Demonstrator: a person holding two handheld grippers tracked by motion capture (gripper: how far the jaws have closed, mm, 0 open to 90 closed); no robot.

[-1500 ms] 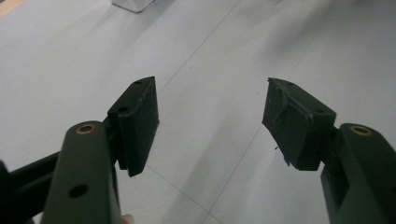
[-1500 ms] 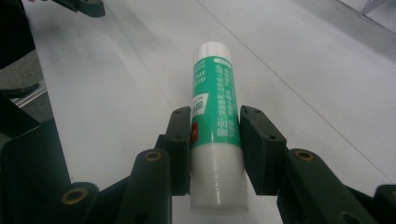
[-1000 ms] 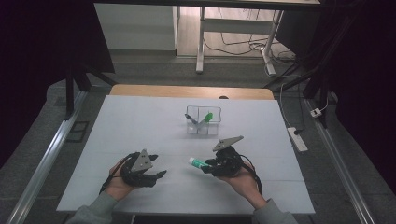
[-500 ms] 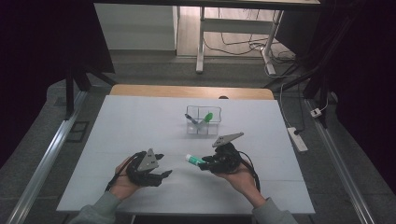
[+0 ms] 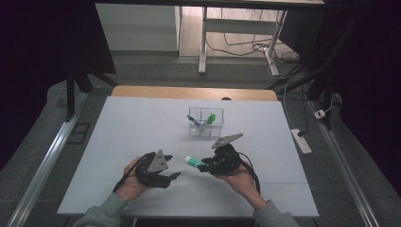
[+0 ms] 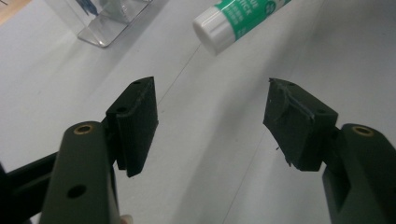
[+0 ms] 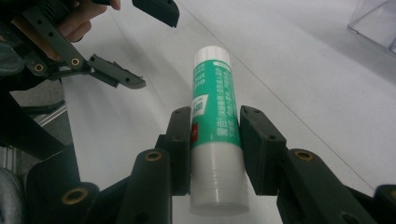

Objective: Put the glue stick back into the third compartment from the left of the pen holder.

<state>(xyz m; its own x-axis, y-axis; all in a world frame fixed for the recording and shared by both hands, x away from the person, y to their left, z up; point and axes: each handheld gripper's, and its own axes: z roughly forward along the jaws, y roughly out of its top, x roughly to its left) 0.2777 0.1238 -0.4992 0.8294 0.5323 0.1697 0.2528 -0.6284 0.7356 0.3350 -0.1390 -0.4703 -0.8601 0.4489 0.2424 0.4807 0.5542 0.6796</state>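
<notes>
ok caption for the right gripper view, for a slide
Right gripper clamps a green glue stick above the table, left gripper open nearby.

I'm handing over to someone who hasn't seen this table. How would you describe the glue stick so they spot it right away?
Start at the white table and look at its near edge, between the person's two hands. The glue stick is held off the surface in the right tongs, white cap pointing at the open left tongs. It is a short white tube with a green label, unlike the pens standing in the clear organiser farther back.
</notes>
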